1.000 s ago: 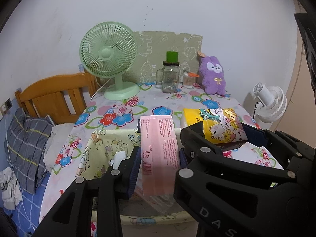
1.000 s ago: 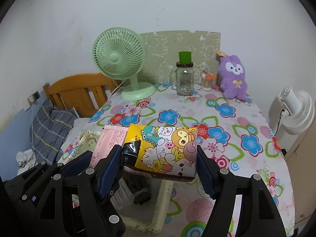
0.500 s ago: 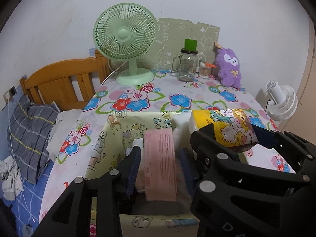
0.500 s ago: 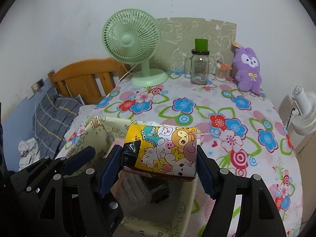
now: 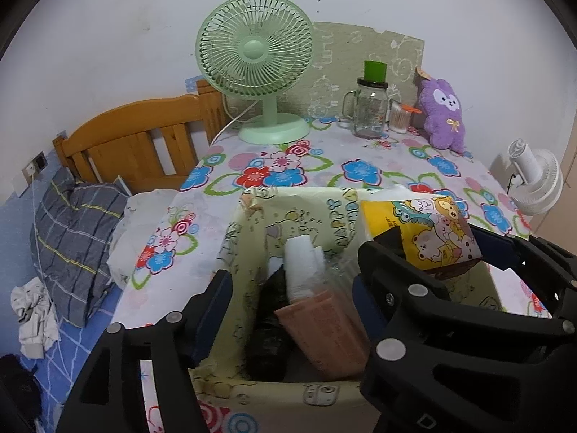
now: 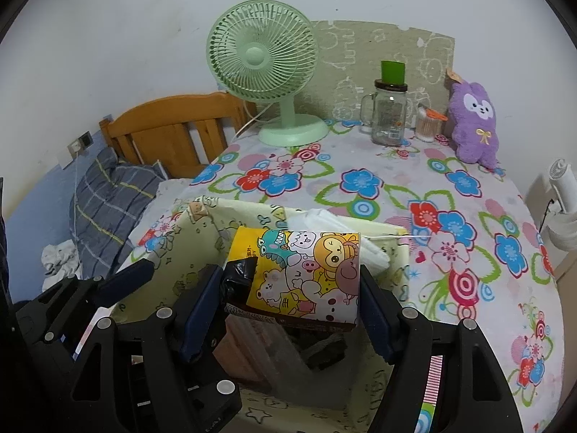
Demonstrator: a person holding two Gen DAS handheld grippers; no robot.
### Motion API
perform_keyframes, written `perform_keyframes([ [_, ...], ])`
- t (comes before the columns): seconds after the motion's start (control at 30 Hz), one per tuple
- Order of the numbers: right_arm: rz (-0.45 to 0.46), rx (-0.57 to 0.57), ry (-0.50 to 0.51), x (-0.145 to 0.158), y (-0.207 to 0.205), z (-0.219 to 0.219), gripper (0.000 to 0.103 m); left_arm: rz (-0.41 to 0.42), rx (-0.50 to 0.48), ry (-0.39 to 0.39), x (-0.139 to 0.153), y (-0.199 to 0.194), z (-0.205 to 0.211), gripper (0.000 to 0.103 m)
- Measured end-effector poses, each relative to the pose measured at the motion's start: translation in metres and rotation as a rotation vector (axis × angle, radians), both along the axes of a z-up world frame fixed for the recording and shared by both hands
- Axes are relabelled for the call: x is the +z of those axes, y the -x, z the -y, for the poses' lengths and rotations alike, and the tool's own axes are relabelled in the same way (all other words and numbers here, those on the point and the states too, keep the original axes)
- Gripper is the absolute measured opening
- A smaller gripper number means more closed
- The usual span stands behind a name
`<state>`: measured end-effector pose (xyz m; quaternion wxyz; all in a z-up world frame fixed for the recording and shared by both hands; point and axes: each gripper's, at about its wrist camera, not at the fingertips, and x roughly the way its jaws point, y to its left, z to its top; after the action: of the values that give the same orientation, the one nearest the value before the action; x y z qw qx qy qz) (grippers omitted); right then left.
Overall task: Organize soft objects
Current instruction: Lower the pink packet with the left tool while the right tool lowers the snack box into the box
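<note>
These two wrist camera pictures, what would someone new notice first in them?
First the bright yellow cartoon-animal tissue pack, clamped in the right gripper above the pale yellow printed fabric storage box at the table's near edge. Next, the pink paper-wrapped packet lying inside that box below the left gripper, whose fingers have just been opening and no longer touch it. At the back stand a mint-green desk fan and a purple plush bunny.

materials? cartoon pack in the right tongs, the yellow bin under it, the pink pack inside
Cartoon pack: looks like thin glossy printed plastic film around something soft; it creases and catches light.
Yellow bin: seems matte printed fabric or fabric-covered board; its walls sag and fold at the corners.
Pink pack: likely plastic wrap, with faint sheen; blurred, so uncertain.
</note>
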<state>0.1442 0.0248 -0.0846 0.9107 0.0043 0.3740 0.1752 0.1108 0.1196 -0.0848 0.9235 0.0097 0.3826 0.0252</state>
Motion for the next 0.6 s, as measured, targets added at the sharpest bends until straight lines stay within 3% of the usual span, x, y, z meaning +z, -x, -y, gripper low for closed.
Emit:
perform_keyframes([
  [0.2,0.006,-0.009,0.011,-0.003,-0.003,-0.005,0.08,-0.005,-0.023,-0.019,-0.001,0.002,0.002,0.078],
  [0.37,0.005,0.0,-0.011,-0.003,-0.005,-0.005,0.095,-0.001,-0.032,-0.018,0.001,0.006,0.003,0.084],
  [0.6,0.07,0.025,0.01,0.004,0.002,-0.009,0.101,0.01,-0.014,-0.017,0.006,0.012,0.004,0.09],
])
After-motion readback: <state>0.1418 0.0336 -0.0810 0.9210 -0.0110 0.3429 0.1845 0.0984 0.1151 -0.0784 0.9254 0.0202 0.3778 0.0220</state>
